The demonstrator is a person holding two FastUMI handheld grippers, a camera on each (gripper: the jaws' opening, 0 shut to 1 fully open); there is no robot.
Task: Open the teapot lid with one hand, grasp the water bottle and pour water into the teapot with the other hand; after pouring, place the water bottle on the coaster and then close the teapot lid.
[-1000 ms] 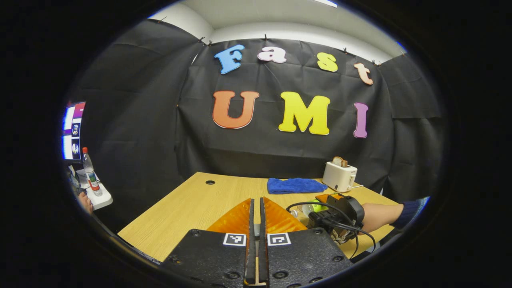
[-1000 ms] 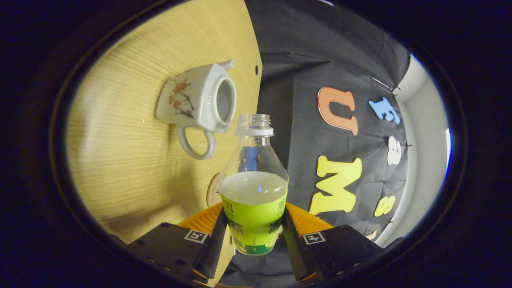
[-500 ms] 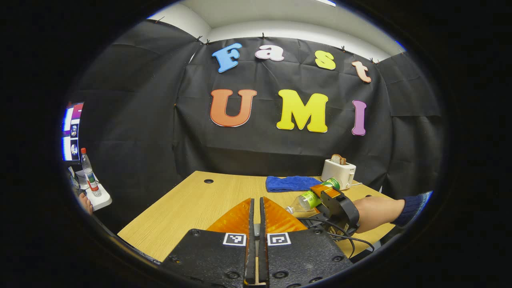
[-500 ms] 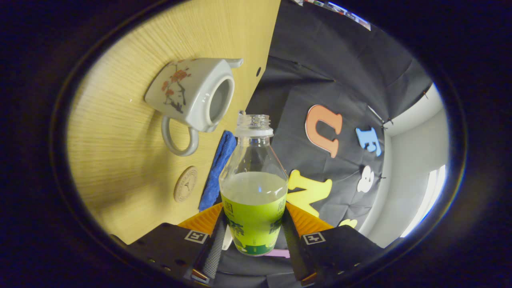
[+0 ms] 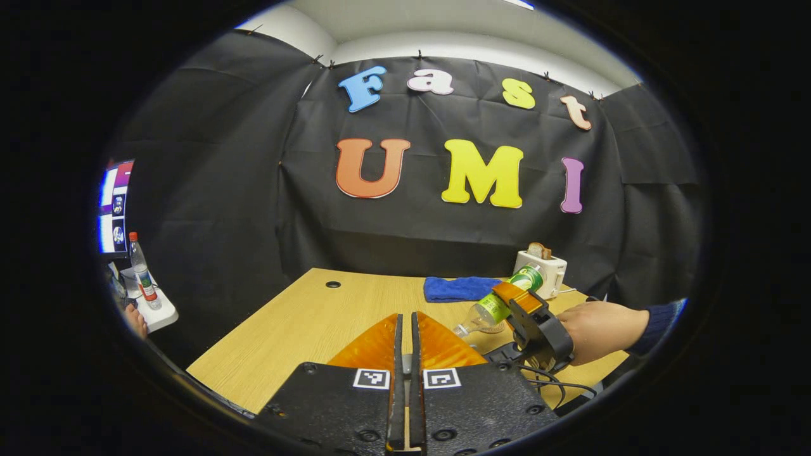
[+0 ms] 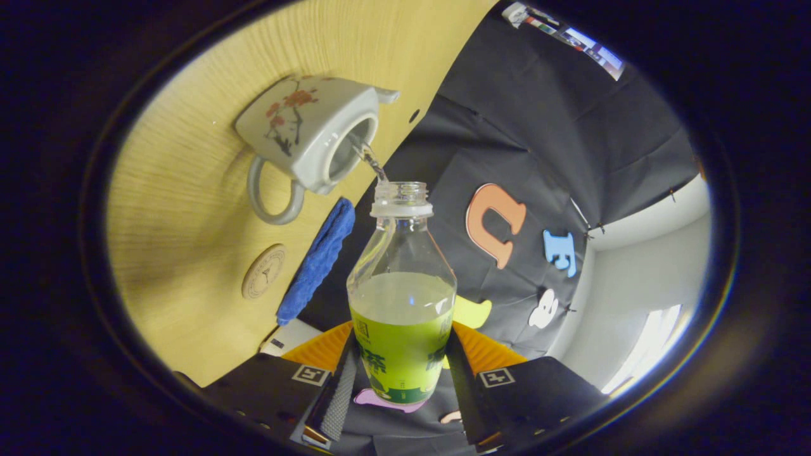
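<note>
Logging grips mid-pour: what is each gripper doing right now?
Left gripper: shut; whether it pinches anything cannot be told.
Right gripper: shut on the clear green-labelled plastic water bottle, tipped toward the white ceramic teapot.

The water bottle's [image 6: 402,329] base is hidden between the right gripper's fingers [image 6: 342,389]; its label print is unreadably small.
</note>
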